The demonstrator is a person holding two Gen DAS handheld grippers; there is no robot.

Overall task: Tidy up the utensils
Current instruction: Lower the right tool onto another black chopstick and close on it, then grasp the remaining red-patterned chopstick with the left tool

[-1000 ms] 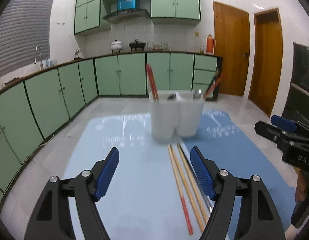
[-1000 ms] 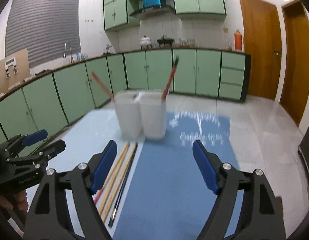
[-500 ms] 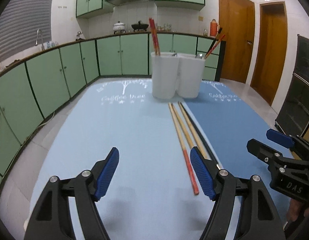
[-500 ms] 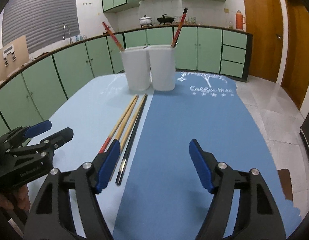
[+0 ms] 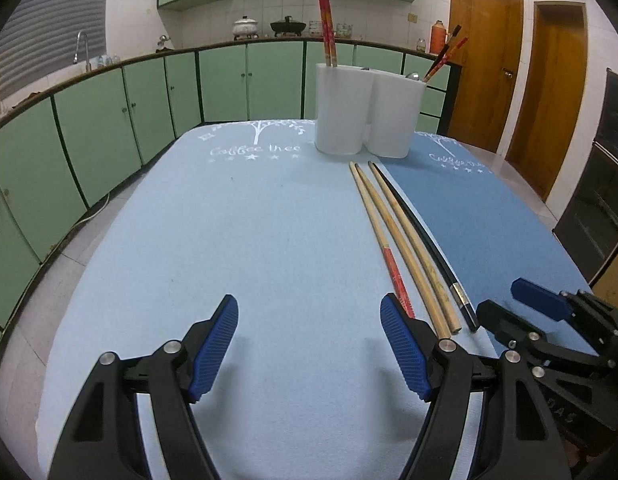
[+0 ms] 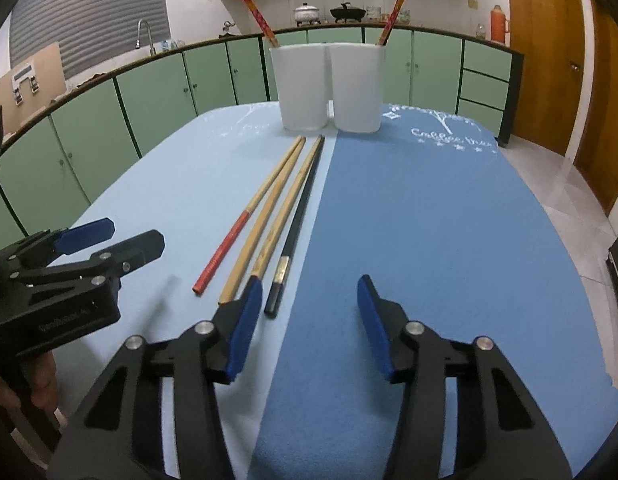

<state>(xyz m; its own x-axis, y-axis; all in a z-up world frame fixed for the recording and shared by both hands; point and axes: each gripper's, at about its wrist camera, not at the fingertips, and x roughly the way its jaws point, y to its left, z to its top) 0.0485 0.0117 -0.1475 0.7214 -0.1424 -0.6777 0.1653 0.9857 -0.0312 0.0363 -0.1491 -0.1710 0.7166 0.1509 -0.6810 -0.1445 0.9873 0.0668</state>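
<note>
Blue mats [image 6: 429,220] loom nearer; right claw [image 6: 309,316] has narrowed, seemingly empty, while left claw [image 5: 309,344] stays wide.

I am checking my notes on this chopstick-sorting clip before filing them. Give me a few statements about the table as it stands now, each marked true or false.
1. Four chopsticks lie loose on the mats. True: the red-ended chopstick, two plain wooden ones and the black chopstick lie side by side.
2. The white holder is empty. False: red chopsticks stand in both compartments.
3. The right gripper is clamped on the black chopstick. False: its jaws have just been closing, but nothing sits between them.
4. The left gripper is open and holds nothing. True.
5. The loose chopsticks lie on the darker blue mat. False: they lie on the light blue mat, along the seam.
</note>
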